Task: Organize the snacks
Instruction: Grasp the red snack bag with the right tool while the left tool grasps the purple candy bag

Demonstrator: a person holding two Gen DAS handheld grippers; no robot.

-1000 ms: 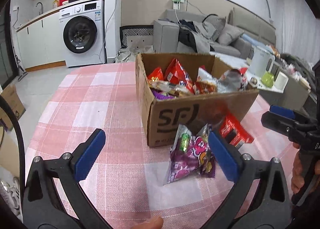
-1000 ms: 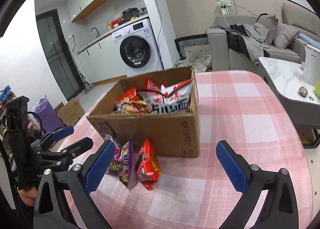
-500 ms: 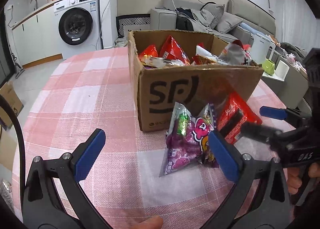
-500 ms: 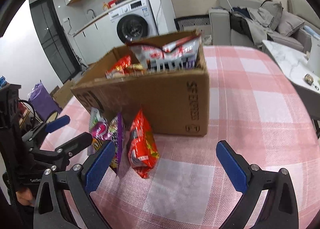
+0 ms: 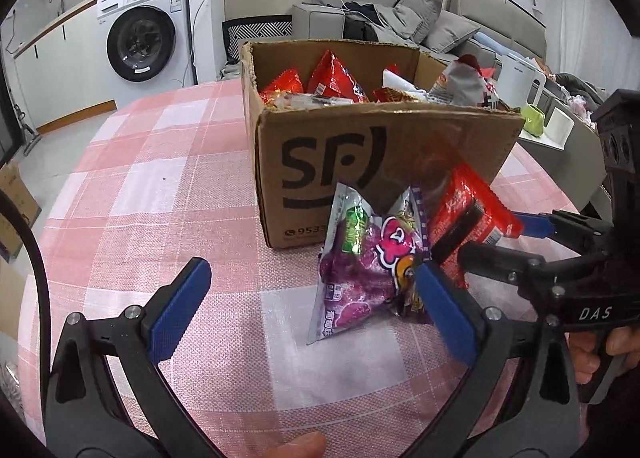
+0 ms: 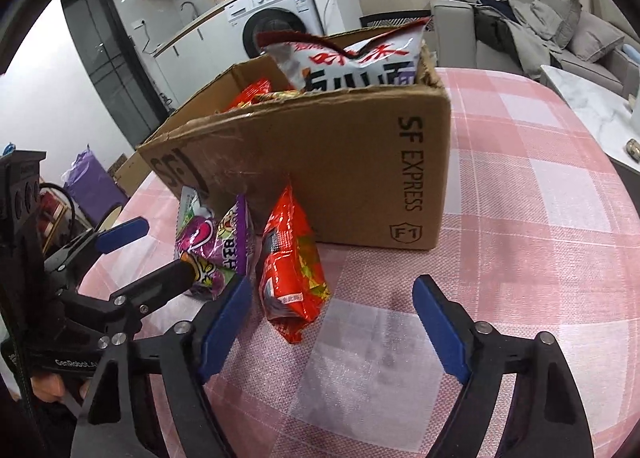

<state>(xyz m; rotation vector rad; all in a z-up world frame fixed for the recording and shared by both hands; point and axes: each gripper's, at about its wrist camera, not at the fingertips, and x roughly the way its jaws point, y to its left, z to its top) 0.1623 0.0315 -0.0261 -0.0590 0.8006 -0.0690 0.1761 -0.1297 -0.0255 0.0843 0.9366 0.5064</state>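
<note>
A brown cardboard box (image 5: 360,146) full of snack bags stands on the pink checked tablecloth; it also shows in the right wrist view (image 6: 328,178). A purple snack bag (image 5: 360,266) and a red snack bag (image 5: 468,218) lean against its front. In the right wrist view the purple bag (image 6: 212,242) is left of the red bag (image 6: 292,266). My left gripper (image 5: 312,314) is open, just short of the purple bag. My right gripper (image 6: 332,322) is open, with the red bag between its fingers' line, not gripped. It shows from the side in the left wrist view (image 5: 504,238).
A white-and-red bag (image 6: 348,58) sticks up from the box's far corner. Behind the table are a washing machine (image 5: 144,26), a grey sofa (image 5: 384,18) and a side table with a kettle (image 5: 520,74). The tablecloth (image 6: 520,218) stretches right of the box.
Both grippers have moved in lower and closer to the two bags in front of the box. Both stay open; the bags have not moved.
</note>
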